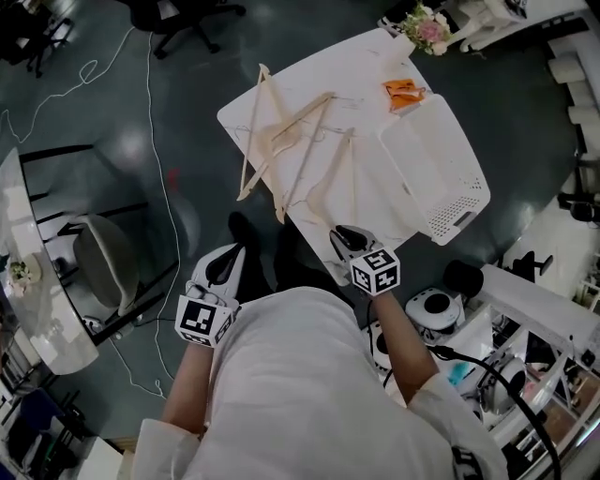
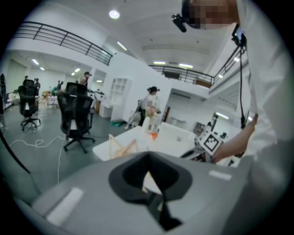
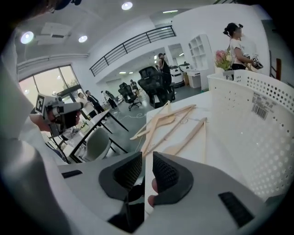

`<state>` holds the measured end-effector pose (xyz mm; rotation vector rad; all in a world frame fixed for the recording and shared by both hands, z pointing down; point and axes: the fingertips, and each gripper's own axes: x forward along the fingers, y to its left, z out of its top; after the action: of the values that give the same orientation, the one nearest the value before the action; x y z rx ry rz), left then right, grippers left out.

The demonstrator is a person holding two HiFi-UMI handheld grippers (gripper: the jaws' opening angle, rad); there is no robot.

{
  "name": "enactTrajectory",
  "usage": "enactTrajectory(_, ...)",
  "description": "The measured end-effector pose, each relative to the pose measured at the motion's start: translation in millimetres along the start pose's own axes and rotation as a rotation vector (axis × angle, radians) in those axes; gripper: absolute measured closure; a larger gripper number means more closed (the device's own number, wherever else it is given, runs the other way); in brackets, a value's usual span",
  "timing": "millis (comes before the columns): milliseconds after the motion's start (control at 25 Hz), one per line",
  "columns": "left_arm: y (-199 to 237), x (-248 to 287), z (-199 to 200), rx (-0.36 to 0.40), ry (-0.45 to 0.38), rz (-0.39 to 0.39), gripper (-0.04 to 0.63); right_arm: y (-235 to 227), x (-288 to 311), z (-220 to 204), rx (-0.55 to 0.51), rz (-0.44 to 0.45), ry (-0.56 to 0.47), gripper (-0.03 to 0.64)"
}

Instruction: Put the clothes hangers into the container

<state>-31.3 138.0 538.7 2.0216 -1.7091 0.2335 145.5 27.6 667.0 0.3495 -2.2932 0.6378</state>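
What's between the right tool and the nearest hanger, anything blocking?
Nothing visible. Only bare table lies between the right tool and the nearest hanger. The white basket sits off to that tool's right, the other hangers farther left, and the orange packet at the far edge, all off that line.

Open workshop around a white worktop

The white worktop (image 1: pixel 309 70) stands on a dark, glossy floor (image 1: pixel 112 141), with an orange packet (image 1: pixel 404 94) lying near its far edge and a bunch of pink and white flowers (image 1: pixel 427 28) at the far corner. A thin white cable (image 1: pixel 161 178) snakes over the floor to the left, past a grey shell chair (image 1: pixel 101 262). A black office chair (image 2: pixel 76 114) stands further off, a person (image 2: pixel 150 103) stands behind the worktop, and a railed mezzanine (image 2: pixel 64 41) runs overhead.
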Motion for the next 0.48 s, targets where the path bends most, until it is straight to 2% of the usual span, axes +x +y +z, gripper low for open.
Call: enactTrajectory(480,27,-13,-31,-0.056,0.069,0.042,0.595,-51,84,-61,-0.184,-0.085,0.325,0.494)
